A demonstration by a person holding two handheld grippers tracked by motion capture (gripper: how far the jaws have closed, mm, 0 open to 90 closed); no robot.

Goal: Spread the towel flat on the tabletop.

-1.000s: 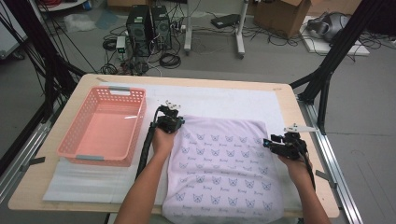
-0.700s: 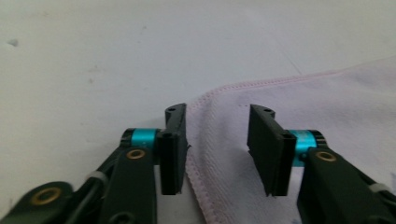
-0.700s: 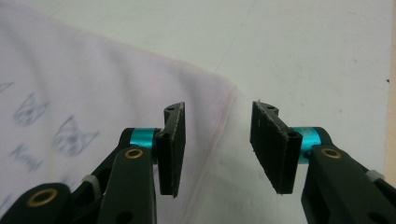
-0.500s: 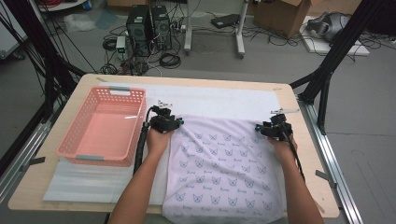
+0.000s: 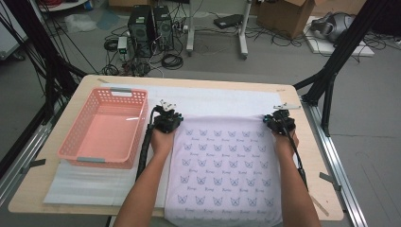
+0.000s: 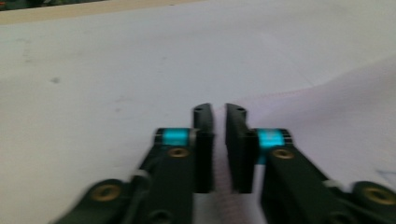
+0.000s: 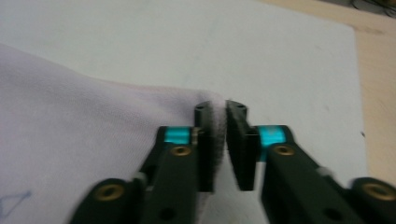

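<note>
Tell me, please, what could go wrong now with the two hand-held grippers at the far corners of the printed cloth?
1. The right hand-held gripper, its jaws just closing, has only the corner edge of the printed cloth between them; it may slip out.
2. The left hand-held gripper has just been opening, with a gap around the cloth, so that corner may drop.
3. An uneven pull could wrinkle the cloth towards the pink basket.
</note>
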